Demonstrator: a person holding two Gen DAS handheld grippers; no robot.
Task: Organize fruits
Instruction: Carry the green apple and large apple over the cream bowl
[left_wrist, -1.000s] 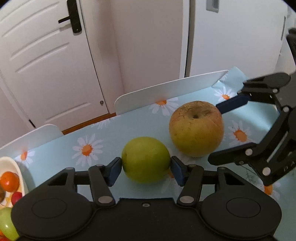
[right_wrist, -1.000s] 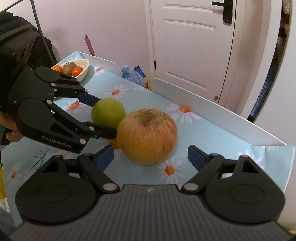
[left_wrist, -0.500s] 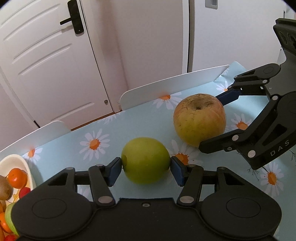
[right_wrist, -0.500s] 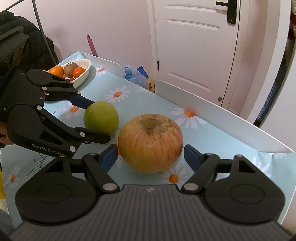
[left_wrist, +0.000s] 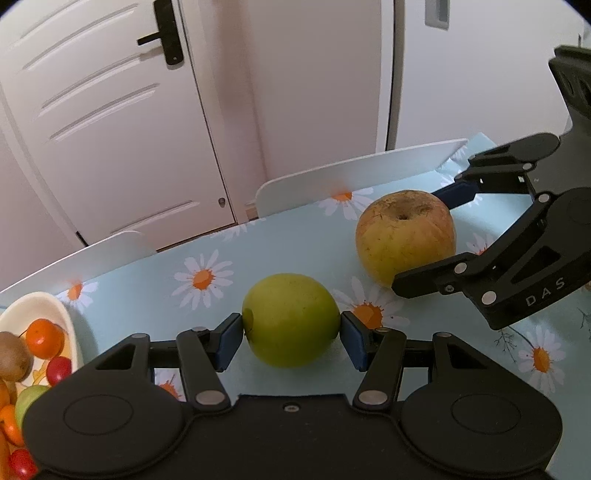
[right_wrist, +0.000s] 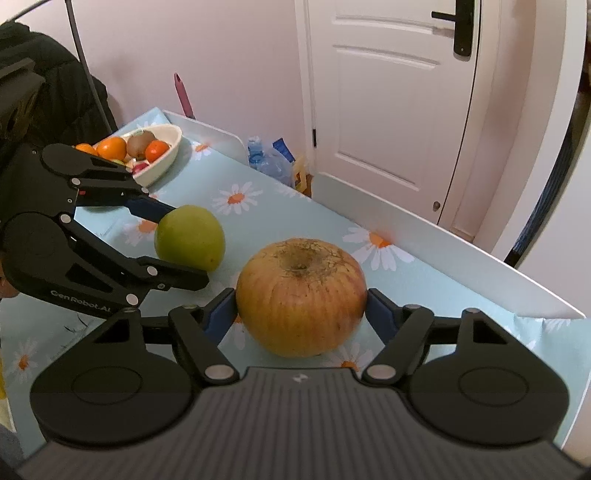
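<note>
The left gripper (left_wrist: 291, 326) is closed on the green apple (left_wrist: 290, 319), its blue pads touching the fruit's two sides at about its widest part. The right gripper (right_wrist: 301, 304) is likewise closed on the big apple (right_wrist: 301, 297), a yellow-red one with a russeted top; both pads look pressed against its flanks. Whether either fruit has left the table (left_wrist: 295, 243) I cannot tell: each sits low, close over the daisy cloth.

The step in hand looks like carrying both fruits to the bowl (right_wrist: 168, 157), which lies ahead and to the left of the right gripper, and down at the left edge of the left gripper's view, already holding oranges, a kiwi and small red fruits.

To do it well:
- Lift straight up before travelling, so that neither apple drags on the cloth and rolls in the pads.
- The big apple is wide for its gripper and probably heavy; keep the squeeze firm and the gripper level, as a tilt could let it pivot out.
- The two grippers are near each other, the right one's finger lying just beside the green apple's right side. Move the left one first, since it is nearer the bowl, and let the right follow.
- The bowl is fairly full. Lower each apple onto a free spot or a stable hollow, and open only when it is resting, or it may tumble over the rim.
</note>
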